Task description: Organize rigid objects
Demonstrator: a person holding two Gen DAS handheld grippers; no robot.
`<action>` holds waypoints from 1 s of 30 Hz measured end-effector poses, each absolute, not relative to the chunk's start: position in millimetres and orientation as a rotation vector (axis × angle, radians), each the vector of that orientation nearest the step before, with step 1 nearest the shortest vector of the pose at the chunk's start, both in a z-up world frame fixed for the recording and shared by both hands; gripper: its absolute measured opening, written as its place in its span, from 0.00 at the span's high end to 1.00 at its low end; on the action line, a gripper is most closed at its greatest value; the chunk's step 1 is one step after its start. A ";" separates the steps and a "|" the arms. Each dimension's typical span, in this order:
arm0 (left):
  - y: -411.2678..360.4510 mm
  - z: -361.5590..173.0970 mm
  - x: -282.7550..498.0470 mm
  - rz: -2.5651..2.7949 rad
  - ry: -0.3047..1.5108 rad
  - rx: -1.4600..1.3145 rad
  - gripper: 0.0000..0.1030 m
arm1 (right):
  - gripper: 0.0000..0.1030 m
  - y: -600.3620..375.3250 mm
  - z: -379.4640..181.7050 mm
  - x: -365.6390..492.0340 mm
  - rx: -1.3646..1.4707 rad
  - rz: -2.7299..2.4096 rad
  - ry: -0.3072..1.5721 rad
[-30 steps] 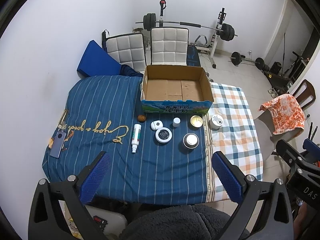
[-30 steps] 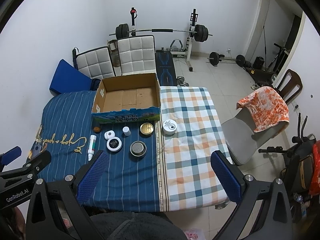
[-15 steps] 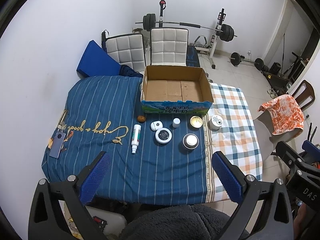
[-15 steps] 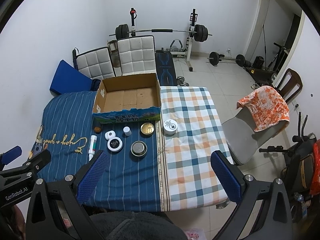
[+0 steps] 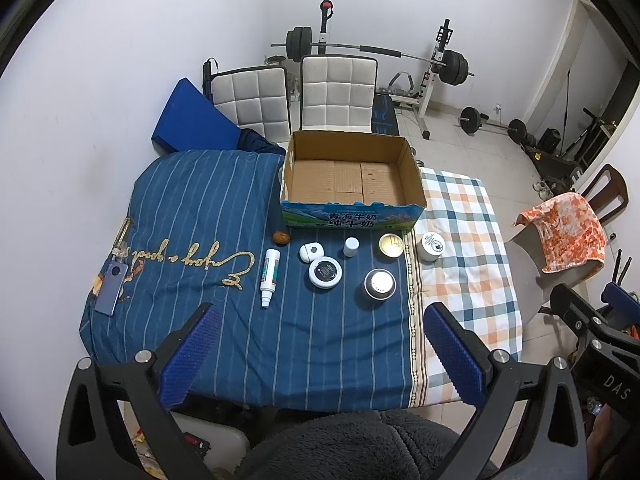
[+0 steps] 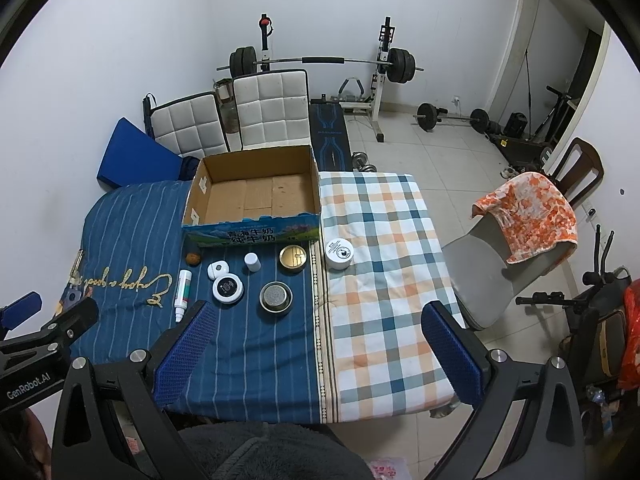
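Observation:
An empty cardboard box [image 5: 352,180] [image 6: 256,196] stands at the far side of the table. In front of it lie a brown nut [image 5: 281,237], a white tube [image 5: 269,272], a small white case [image 5: 311,250], a black-topped white jar [image 5: 325,273], a small white bottle [image 5: 351,246], a gold tin [image 5: 391,245], a metal tin [image 5: 379,284] and a white jar [image 5: 430,245] [image 6: 339,253]. My left gripper [image 5: 320,352] and right gripper [image 6: 316,352] are both open and empty, high above the table's near edge.
A phone [image 5: 112,288] lies at the table's left edge. A grey chair with an orange cloth [image 6: 528,212] stands right of the table. Two white chairs [image 5: 292,96] and a barbell rack [image 5: 376,52] are behind the box.

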State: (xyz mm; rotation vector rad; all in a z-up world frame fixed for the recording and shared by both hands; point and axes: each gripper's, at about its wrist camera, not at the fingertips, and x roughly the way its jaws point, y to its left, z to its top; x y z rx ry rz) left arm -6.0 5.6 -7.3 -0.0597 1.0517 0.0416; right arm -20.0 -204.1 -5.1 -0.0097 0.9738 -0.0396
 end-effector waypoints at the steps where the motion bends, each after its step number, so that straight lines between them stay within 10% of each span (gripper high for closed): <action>1: 5.3 -7.3 -5.9 0.041 1.051 -0.061 0.00 | 0.00 -204.4 -5.2 -19.6 -0.010 -0.039 0.974; 30: 1.6 -9.0 -1.4 0.033 1.062 -0.064 0.00 | 0.00 -203.4 -7.6 -17.7 -0.005 -0.039 0.984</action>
